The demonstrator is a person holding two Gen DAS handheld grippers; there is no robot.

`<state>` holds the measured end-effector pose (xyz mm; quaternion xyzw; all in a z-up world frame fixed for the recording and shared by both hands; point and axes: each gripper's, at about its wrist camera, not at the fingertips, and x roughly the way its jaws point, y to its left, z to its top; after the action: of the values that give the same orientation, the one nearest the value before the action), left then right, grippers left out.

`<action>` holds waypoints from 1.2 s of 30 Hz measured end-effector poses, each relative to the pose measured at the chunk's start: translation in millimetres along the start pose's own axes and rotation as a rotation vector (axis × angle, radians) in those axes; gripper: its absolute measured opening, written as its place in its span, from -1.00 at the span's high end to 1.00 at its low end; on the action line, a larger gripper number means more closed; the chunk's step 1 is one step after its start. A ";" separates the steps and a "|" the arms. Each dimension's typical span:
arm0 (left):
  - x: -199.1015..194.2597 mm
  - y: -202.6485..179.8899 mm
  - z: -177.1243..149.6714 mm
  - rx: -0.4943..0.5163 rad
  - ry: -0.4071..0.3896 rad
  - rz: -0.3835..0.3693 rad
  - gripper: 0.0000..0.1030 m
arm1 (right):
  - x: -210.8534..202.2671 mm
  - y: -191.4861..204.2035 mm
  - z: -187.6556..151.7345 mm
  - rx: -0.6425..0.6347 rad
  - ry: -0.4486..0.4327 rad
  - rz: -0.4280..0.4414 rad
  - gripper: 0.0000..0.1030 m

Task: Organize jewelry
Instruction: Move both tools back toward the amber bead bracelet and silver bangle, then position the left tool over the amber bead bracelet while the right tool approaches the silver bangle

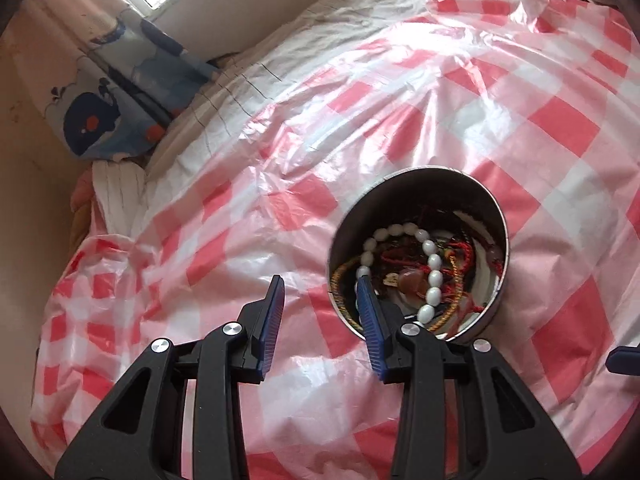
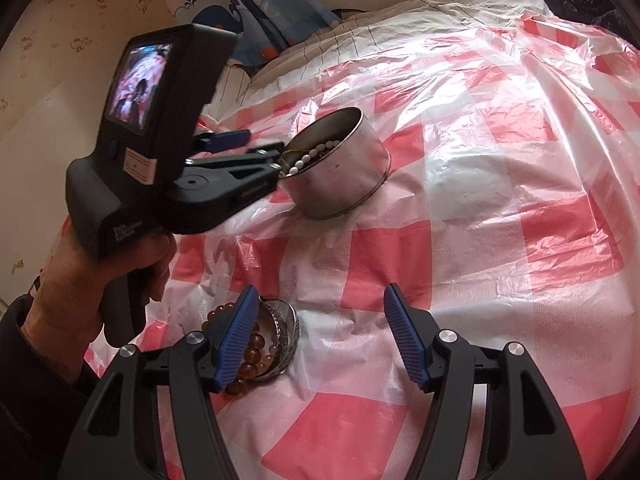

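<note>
- Left gripper: jaws spread wide, nothing between the blue pads, tilted forward and down.
- Left hand: wrapped around the handle.
- Right gripper: jaws wide apart, empty, held low.

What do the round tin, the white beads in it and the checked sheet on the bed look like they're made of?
The tin looks like thin metal: dull silver wall, seamed bottom edge. The white beads are glossy ovals, perhaps plastic, glass or stone; I cannot tell which. The checked sheet looks like thin plastic film: shiny, crinkled, slightly see-through.
</note>
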<state>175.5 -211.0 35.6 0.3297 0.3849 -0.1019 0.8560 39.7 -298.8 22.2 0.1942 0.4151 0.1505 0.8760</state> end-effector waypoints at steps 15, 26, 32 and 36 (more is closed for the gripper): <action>-6.1 3.0 39.4 0.277 0.120 -0.049 0.01 | -14.1 -7.1 -2.2 0.058 -0.005 0.097 -0.30; 24.6 -40.7 60.7 0.500 0.250 -0.046 0.00 | -25.5 -16.2 0.0 0.097 -0.028 0.148 -0.34; 18.9 -45.0 75.6 0.410 0.193 -0.104 -0.10 | -27.3 -18.7 0.4 0.110 -0.034 0.160 -0.35; 11.6 -25.7 81.5 0.316 0.213 -0.202 -0.12 | -28.3 -21.1 -0.2 0.116 -0.036 0.170 -0.36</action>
<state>220.7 -282.1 54.3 0.4286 0.4836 -0.2106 0.7335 24.5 -329.4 31.2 0.2816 0.3895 0.1966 0.8546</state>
